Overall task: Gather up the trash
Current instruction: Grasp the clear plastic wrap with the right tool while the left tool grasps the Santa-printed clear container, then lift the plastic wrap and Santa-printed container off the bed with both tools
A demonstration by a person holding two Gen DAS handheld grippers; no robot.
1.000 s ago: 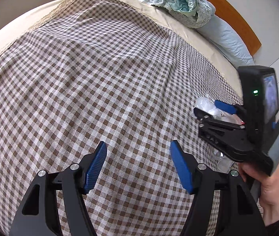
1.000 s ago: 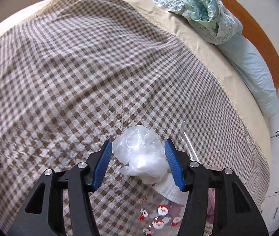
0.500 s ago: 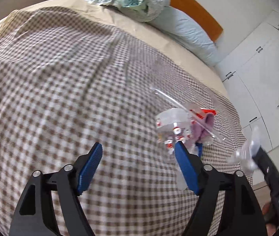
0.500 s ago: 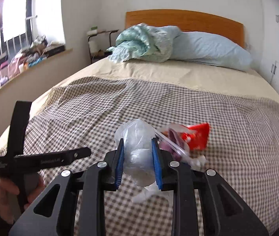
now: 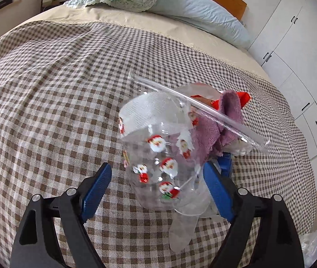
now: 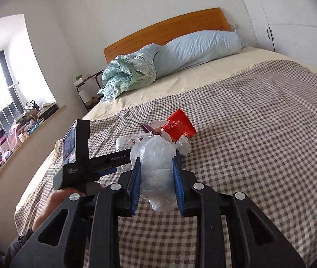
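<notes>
Trash sits in one loose heap on the checked blanket point(image 5: 46, 93), toward the blanket's right side: one clear Santa-print bag point(image 5: 158, 156), one purple cloth point(image 5: 216, 131), one clear plastic strip point(image 5: 203, 109) lying across the top, and one red packet point(image 6: 179, 125) at the far end. Left of the heap the blanket runs wide and bare to its edge; right of it only a narrow band remains before the blanket drops off toward the white cabinets point(image 5: 297, 51). The left gripper point(image 5: 156, 189) has its two blue fingers far apart and opening, the Santa-print bag between them with neither pad pressing on it. The right gripper point(image 6: 156, 183) is clamped on one crumpled clear bag point(image 6: 156, 167), held off the blanket in front of the heap. Beyond, one blue pillow point(image 6: 198, 49) and one bundled green quilt point(image 6: 129, 76) lie against the headboard.
</notes>
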